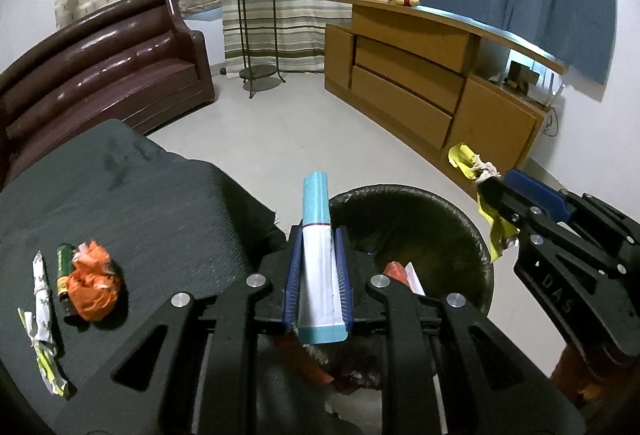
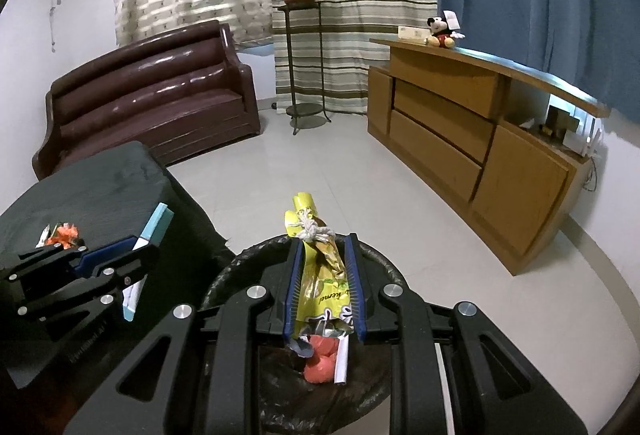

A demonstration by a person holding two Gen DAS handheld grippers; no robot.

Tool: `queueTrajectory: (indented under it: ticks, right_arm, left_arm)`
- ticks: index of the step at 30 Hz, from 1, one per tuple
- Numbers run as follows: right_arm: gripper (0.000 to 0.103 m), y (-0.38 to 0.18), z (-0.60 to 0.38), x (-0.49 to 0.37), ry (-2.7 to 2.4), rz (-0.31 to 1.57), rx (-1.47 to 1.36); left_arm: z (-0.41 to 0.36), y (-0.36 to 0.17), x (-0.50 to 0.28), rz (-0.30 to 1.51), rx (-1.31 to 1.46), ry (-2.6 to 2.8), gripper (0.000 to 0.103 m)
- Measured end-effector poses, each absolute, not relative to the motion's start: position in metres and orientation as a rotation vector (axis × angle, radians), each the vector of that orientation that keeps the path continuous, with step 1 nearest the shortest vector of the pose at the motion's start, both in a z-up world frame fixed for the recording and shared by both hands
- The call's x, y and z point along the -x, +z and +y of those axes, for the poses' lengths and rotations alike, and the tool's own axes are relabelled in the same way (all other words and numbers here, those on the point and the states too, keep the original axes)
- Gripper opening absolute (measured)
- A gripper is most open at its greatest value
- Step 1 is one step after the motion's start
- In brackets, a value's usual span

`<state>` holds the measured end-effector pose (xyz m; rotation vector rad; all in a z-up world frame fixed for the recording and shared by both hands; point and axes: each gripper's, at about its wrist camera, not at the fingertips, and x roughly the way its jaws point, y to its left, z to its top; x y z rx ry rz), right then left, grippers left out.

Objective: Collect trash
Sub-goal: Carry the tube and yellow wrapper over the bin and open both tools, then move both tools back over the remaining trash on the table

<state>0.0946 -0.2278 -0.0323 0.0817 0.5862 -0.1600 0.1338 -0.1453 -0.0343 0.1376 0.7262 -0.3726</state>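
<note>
Both claws grip trash above the round black-lined bin (image 1: 472, 231), evidently for dropping: left claw (image 1: 318, 271) clamps a white-and-teal carton (image 1: 316, 255), right claw (image 2: 323, 287) a crumpled yellow wrapper (image 2: 320, 275).

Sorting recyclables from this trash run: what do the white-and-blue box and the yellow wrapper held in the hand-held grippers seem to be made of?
White-and-blue box: looks like thin matte cardboard, with straight folded edges and flat, dull faces.

Yellow wrapper: seems a glossy plastic film with a metallic inner layer, since it is crinkled, shiny and printed, and silvery where it is torn near the bottom. A bit of white cord is knotted round its top; the fibre is unclear.
</note>
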Motion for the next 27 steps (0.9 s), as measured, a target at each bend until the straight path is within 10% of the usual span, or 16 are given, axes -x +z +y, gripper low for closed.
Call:
queueTrajectory:
  ticks: [27]
  right_arm:
    - [0.042, -0.036, -0.235, -0.089, -0.164, 0.579, -0.106]
  left_arm:
    - [-0.128, -0.023, -0.136, 0.722, -0.101, -0.324, 0.052]
